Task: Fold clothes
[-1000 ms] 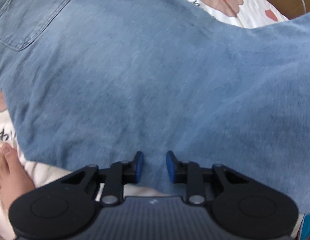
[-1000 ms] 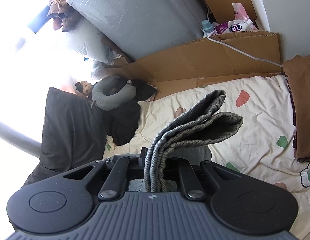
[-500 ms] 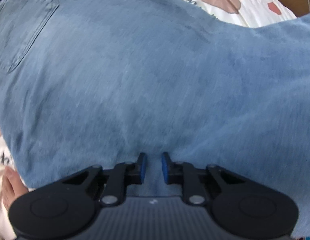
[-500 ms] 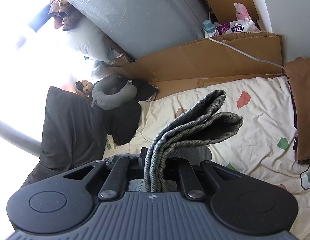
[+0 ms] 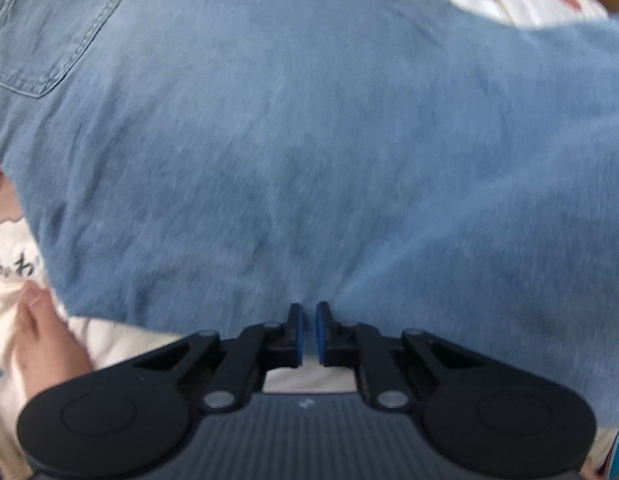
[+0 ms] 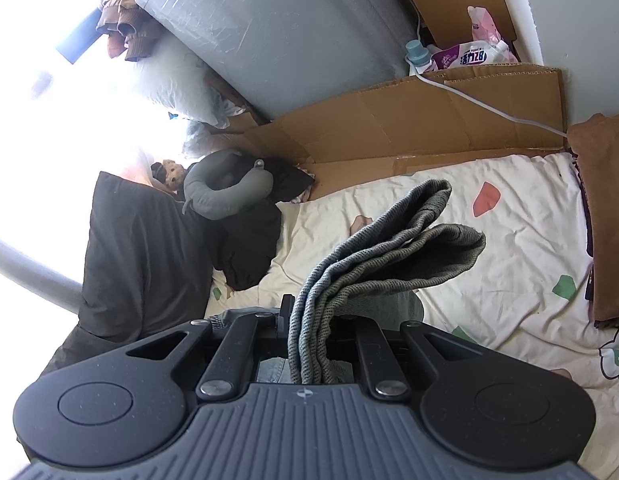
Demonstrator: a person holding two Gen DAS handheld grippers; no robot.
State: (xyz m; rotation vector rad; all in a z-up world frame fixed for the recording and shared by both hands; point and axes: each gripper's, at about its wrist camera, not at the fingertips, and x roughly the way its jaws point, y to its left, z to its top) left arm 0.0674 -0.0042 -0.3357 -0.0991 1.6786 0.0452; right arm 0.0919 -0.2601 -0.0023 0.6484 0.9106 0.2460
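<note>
Denim garment (image 5: 309, 140) fills nearly the whole left wrist view, spread flat on the printed bedsheet (image 5: 13, 280); a stitched patch pocket (image 5: 57, 28) sits at the far left. Left gripper (image 5: 308, 332) points down at the garment's near edge. Its jaws have come together to a thin slit, and the blue pads (image 5: 320, 332) pinch the hem of the denim between them. A bare foot (image 5: 45, 344) rests on the sheet at near left, just beside the cloth edge. View is slightly blurred.

Right gripper (image 6: 309, 336) is clamped on a grey knit garment (image 6: 389, 248): several folded layers run up through the jaws and flop over to the right, above the bed, with the loose end hanging free of the sheet. A strip of blue denim shows below the jaws.

Background, right wrist view: cream bedsheet with coloured patches; flattened cardboard (image 6: 429, 120) along the far side; a grey wrapped mattress (image 6: 269, 32) leaning behind it; a white cable (image 6: 489, 108) across the cardboard. At left are a dark pillow (image 6: 141, 256) and a grey neck pillow (image 6: 225, 192). Brown cloth (image 6: 605, 208) lies at the right edge. Window glare washes out the far left.
</note>
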